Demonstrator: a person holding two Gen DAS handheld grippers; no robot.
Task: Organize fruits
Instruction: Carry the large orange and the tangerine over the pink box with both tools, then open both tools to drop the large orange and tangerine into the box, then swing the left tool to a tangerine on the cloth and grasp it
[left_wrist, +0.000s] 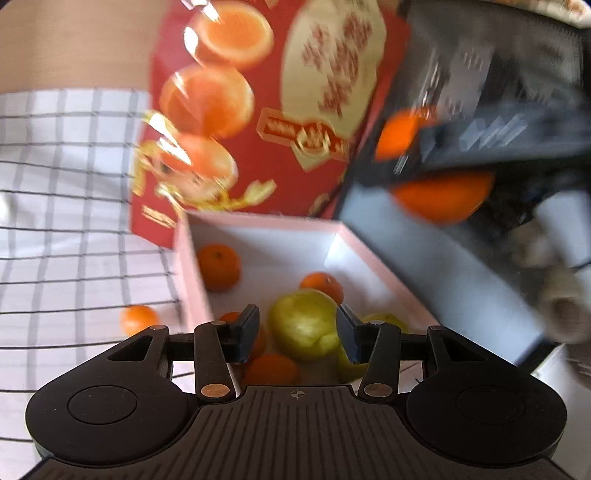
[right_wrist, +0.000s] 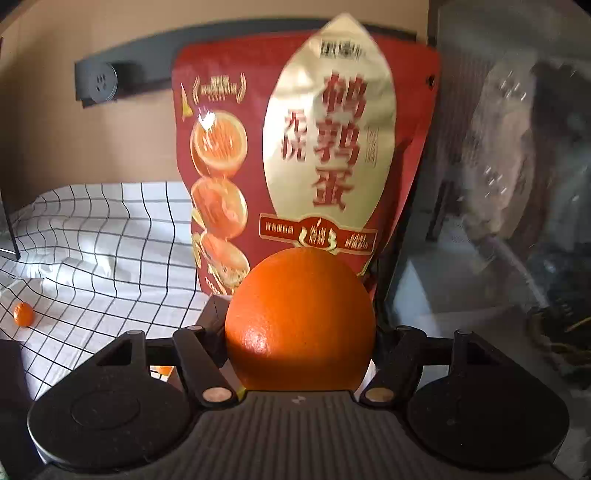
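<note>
fruits are split between two places: most sit in the pink-rimmed box (left_wrist: 258, 225), while one small tangerine (left_wrist: 138, 319) lies out on the checked cloth (left_wrist: 66, 184) to the left of it. moving right, your left gripper (left_wrist: 297, 334) hangs over the box with its jaws part open and nothing pressed between them; the yellow-green pear (left_wrist: 304, 323) lies below the gap, with small tangerines around it. further right, your right gripper (right_wrist: 301, 343) is clamped on the big orange (right_wrist: 299, 321), raised above the box's right side.

what could go wrong: the orange is round and smooth and fills the jaws, so a quick swing or a slack squeeze could let it roll out and drop onto the fruit below, bruising the pear. if you release it from this height it may bounce over the low rim onto the cloth. your two grippers are close over the same box, so they could knock together if both go down at once.

around you: the tall red snack bag (right_wrist: 295, 166) stands right behind the box and could tip if bumped. on the far right is dark, blurred clutter i cannot make out. the stray tangerine is in the open, with nothing blocking it.
</note>
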